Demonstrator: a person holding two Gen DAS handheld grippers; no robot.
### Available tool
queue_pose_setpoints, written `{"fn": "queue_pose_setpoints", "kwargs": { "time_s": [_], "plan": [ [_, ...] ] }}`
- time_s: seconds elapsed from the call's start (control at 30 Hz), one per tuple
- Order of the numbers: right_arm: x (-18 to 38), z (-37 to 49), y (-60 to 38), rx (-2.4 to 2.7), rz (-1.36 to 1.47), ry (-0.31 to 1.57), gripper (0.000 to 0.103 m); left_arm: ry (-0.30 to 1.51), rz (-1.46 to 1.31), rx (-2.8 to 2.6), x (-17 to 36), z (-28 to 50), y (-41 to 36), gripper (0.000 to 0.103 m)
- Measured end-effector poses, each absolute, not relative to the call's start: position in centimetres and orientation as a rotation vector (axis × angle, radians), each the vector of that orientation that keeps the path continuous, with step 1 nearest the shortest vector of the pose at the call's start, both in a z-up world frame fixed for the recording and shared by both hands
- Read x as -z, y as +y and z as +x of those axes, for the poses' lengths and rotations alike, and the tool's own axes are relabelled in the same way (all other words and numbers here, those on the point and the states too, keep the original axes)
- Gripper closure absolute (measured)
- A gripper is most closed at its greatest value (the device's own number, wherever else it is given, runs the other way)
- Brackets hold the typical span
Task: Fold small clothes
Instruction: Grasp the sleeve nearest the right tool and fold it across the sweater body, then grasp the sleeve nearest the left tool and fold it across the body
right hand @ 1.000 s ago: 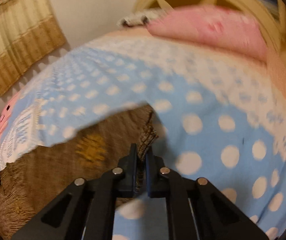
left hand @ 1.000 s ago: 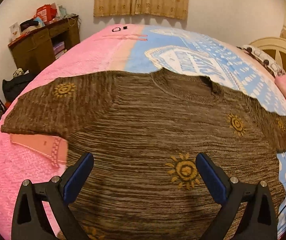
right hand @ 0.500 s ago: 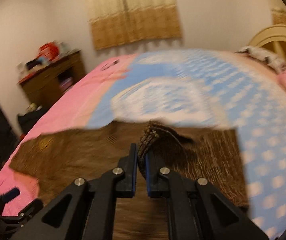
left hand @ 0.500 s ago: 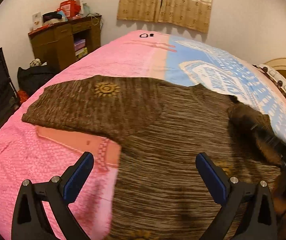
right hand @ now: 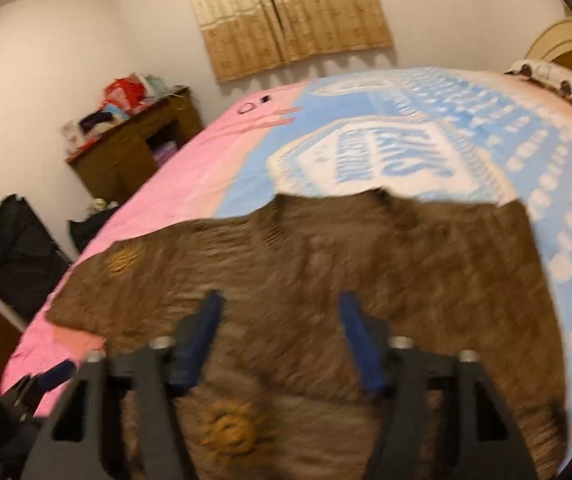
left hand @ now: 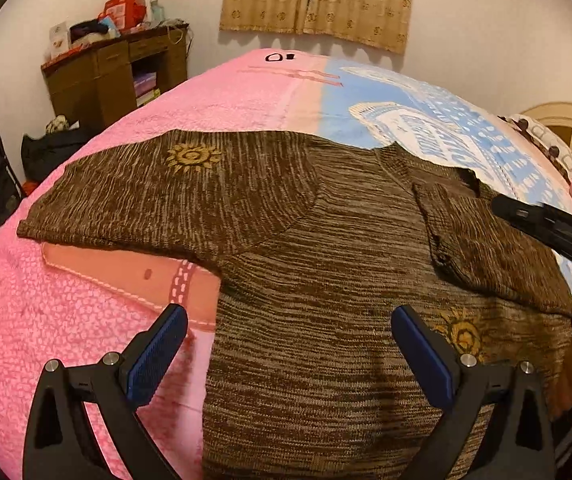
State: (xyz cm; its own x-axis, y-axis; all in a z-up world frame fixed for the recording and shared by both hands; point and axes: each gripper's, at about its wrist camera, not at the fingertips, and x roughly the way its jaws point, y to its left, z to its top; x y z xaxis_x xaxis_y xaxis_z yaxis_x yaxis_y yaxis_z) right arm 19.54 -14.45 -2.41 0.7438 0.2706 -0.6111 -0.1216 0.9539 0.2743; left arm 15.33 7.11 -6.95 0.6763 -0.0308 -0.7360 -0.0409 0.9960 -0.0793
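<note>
Left wrist view: brown knit sweater [left hand: 326,280] is spread flat on bed [left hand: 66,340] w/ pink and blue cover. Right sleeve [left hand: 486,240] is laid folded across the chest; left sleeve [left hand: 166,196] is stretched out flat. Left tongs [left hand: 286,360] and right tongs [right hand: 282,340] are held open, nothing gripped. Left sleeve should prob. be pinched at the cuff next, then laid across evenly. Knit looks thick, soft, marled, w/ yellow sun motifs.
</note>
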Motion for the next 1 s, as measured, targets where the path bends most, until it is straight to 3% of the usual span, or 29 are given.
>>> {"fn": "queue_pose_setpoints", "kwargs": {
  "time_s": [0.1, 0.2, 0.43, 0.53, 0.57, 0.63, 0.67, 0.8, 0.83, 1.0],
  "plan": [
    [3.2, 21.4, -13.4, -0.182, 0.182, 0.75, 0.075, 0.834, -0.064, -0.017, 7.1, 15.4, 6.9, 0.001],
    [5.8, 23.9, -11.1, -0.171, 0.147, 0.823, 0.076, 0.826, -0.054, -0.034, 7.0, 15.3, 7.7, 0.001],
    [6.2, 24.0, -8.9, -0.171, 0.055, 0.823, 0.068, 0.819, -0.16, -0.149, 7.0, 15.4, 12.8, 0.001],
    [4.6, 21.7, -8.9, -0.198, 0.071, 0.729, 0.067, 0.801, -0.222, -0.238, 6.7, 15.4, 16.5, 0.001],
    [4.2, 21.0, -8.5, -0.208, 0.061, 0.701, 0.064, 0.788, -0.263, -0.275, 6.4, 15.5, 18.2, 0.001],
    [3.3, 18.5, -7.5, -0.257, 0.038, 0.656, 0.048, 0.752, -0.357, -0.327, 6.1, 15.4, 21.3, 0.001],
    [3.1, 17.6, -7.1, -0.272, 0.028, 0.637, 0.044, 0.733, -0.419, -0.339, 5.9, 15.3, 23.0, 0.001],
    [4.0, 16.4, -4.6, -0.286, -0.071, 0.598, 0.041, 0.674, -0.651, -0.379, 6.2, 15.4, 29.0, 0.002],
    [4.8, 16.7, -4.1, -0.293, -0.085, 0.633, 0.041, 0.67, -0.686, -0.385, 6.4, 15.6, 30.0, 0.003],
    [5.7, 17.9, -4.4, -0.291, -0.074, 0.688, 0.043, 0.692, -0.727, -0.413, 7.8, 17.7, 32.1, 0.03]
  ]
}}
